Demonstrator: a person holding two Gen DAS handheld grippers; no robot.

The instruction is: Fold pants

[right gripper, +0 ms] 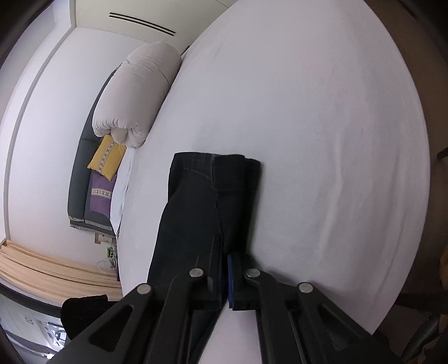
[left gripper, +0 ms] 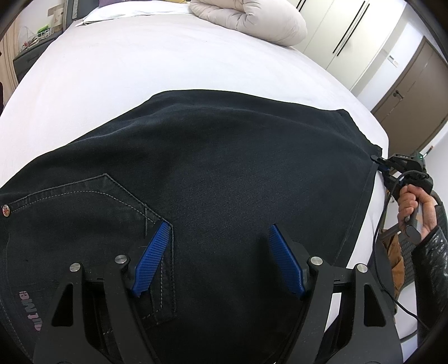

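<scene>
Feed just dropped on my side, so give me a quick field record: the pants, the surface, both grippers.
pants: dark pants spread flat, back pocket facing up
surface: white bed sheet, rolled duvet at the far end
left gripper: left gripper open above the pants near the pocket, nothing between the blue pads
right gripper: right gripper shut on the pants at their hem edge
right hand: hand holding the right gripper's handle at the bed's edge
fold: not yet started
</scene>
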